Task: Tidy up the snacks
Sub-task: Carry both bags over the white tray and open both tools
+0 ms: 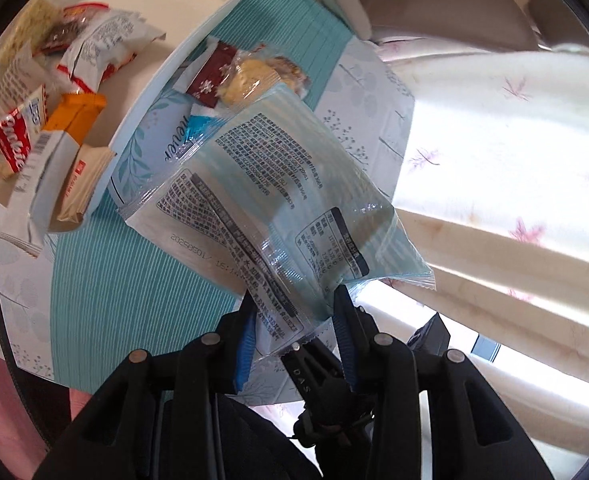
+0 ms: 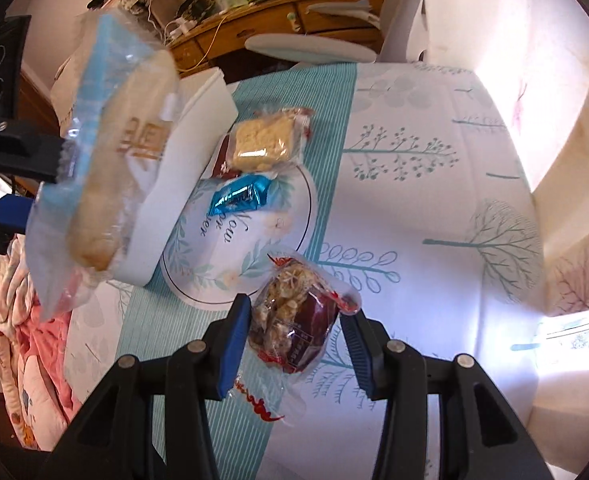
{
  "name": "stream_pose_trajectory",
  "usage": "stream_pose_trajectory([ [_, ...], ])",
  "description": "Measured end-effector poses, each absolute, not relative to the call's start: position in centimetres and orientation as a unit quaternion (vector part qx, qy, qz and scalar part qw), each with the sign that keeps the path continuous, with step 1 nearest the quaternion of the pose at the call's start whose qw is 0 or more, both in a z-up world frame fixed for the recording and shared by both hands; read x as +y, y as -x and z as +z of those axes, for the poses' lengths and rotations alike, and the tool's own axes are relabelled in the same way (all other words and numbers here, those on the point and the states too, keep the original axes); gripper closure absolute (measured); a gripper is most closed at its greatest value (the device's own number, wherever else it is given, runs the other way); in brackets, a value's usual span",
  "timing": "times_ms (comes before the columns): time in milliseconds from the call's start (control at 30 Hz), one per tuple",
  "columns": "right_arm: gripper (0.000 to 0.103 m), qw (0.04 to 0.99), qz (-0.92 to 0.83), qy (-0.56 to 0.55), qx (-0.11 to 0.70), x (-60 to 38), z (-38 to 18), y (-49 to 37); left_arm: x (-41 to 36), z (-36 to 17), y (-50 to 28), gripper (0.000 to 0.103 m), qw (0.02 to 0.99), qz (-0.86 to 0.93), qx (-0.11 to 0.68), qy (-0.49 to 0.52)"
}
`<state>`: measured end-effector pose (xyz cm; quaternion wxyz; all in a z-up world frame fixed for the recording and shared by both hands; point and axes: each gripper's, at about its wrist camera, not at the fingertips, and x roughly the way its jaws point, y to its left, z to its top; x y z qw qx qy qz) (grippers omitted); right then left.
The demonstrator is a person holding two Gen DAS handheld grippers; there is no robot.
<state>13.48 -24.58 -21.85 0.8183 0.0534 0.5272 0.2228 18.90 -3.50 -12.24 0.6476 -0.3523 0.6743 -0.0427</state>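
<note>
Writing: red packet (image 1: 12, 146) in white box (image 1: 182, 4) reads "cookie"; round mat (image 2: 254, 240) reads "Now", "never" | left gripper (image 1: 294, 312): closed on pale blue bread packet (image 1: 278, 184), stamped "20250501", raised over worktop (image 2: 414, 184) | right gripper (image 2: 296, 340): closed on clear nut snack packet (image 2: 294, 312), lifted | blue wrapper (image 2: 238, 196), crumbly cake (image 2: 264, 142): on mat.

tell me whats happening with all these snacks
A person is sorting wrapped snacks with a handheld claw in each hand. The left claw is shut on a pale blue bread packet, held up off the table. The right claw grips a clear pack of nutty red-date snack. A white bin already holds several packets, while a blue foil candy and a crumbly yellow biscuit lie on the table beside it.
</note>
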Motion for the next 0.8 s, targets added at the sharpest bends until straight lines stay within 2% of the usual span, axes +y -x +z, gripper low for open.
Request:
stream_pose_trajectory([
  [367,0.057,0.846,0.197,-0.062,0.492,-23.7,-18.3,-12.4,-2.4,-6.9,-18.0,0.069,0.682,-0.092,0.654,0.313],
  [800,0.057,0.874,0.188,-0.079,0.441,-19.3,-13.7,-11.0,2.5,0.2,-15.8,0.070,0.745,-0.128,0.600,0.261],
])
